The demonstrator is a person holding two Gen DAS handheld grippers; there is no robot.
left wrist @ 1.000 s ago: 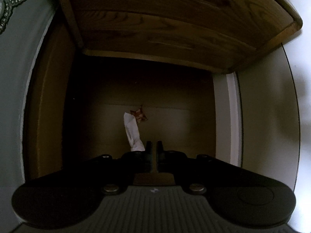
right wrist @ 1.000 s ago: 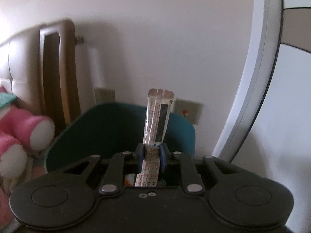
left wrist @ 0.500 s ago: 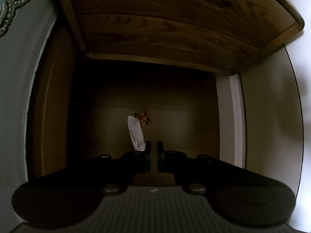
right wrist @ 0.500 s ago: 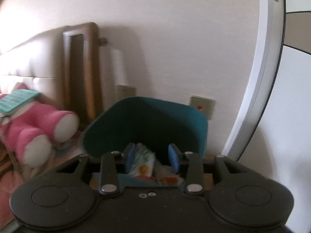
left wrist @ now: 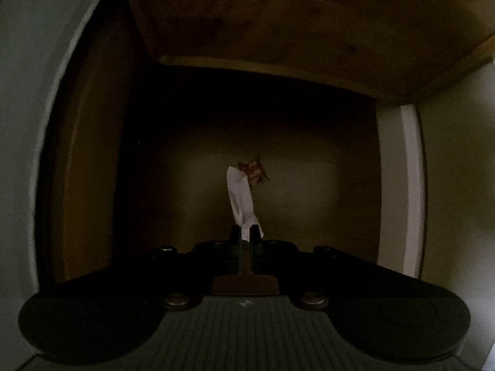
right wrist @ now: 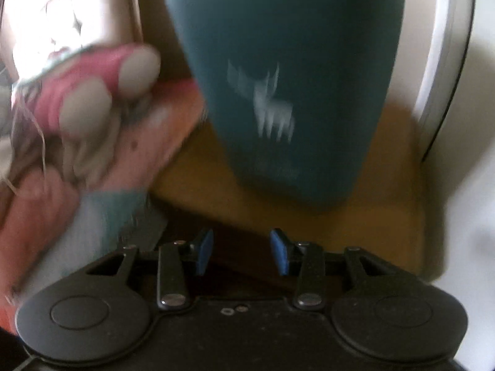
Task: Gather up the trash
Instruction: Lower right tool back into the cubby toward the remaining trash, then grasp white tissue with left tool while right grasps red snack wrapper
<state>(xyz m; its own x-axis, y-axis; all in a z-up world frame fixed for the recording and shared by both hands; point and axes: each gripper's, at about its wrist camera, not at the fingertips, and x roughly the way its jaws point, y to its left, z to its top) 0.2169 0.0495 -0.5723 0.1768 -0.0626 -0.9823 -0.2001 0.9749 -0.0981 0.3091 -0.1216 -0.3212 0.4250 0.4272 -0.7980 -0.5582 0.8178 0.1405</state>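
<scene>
Left gripper pinches a white wrapper, still undelivered; right gripper, opening and empty, faces the teal bin at upper centre.

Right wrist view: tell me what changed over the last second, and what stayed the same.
The right hand-held gripper let go of the long wrapper it held over the teal bin; its jaws are opening, nothing between them, and it has dropped low in front of the bin. Unchanged: the left hand-held gripper stays shut on the white wrapper.
</scene>
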